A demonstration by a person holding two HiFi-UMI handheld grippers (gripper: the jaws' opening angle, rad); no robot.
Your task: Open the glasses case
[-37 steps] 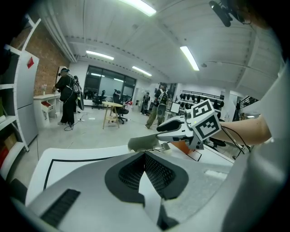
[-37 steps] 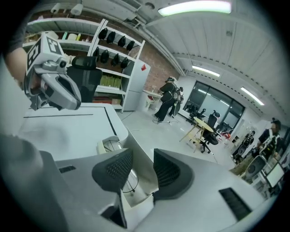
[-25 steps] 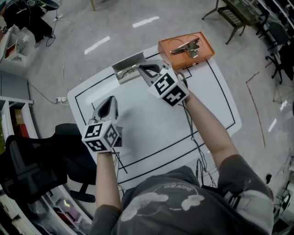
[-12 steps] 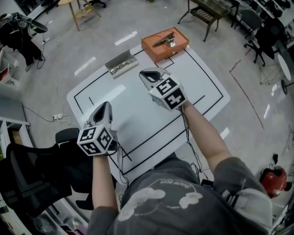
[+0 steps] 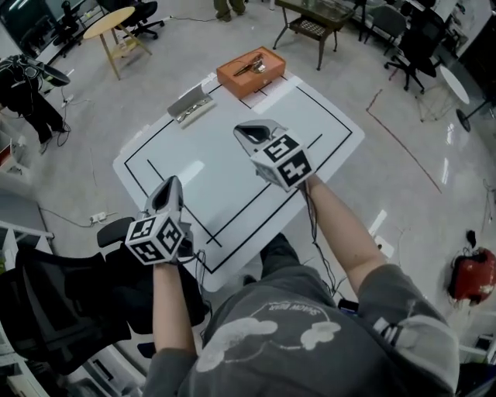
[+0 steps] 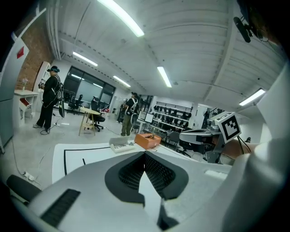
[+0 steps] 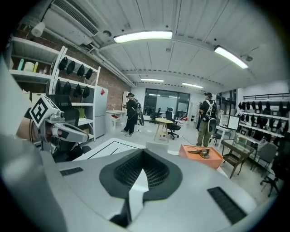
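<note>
The grey glasses case (image 5: pixel 191 104) lies at the far left edge of the white table (image 5: pixel 325 124), and its lid looks raised. It also shows small in the left gripper view, glasses case (image 6: pixel 121 145), and in the right gripper view, glasses case (image 7: pixel 156 148). My right gripper (image 5: pixel 244 128) hovers over the middle of the table, well short of the case, shut on nothing (image 7: pixel 143 152). My left gripper (image 5: pixel 174 180) hangs over the table's near left edge, its pads together and empty (image 6: pixel 144 154).
An orange box (image 5: pixel 250 71) with a metal tool on it sits at the table's far corner, next to the case. A black office chair (image 5: pixel 46 295) stands at my left. People (image 7: pixel 130 113) stand by a round wooden table (image 5: pixel 108 23) further off.
Both grippers have drawn back from the case toward my body and risen. The right one was beside the case a second ago. The table now looks smaller and farther away.
</note>
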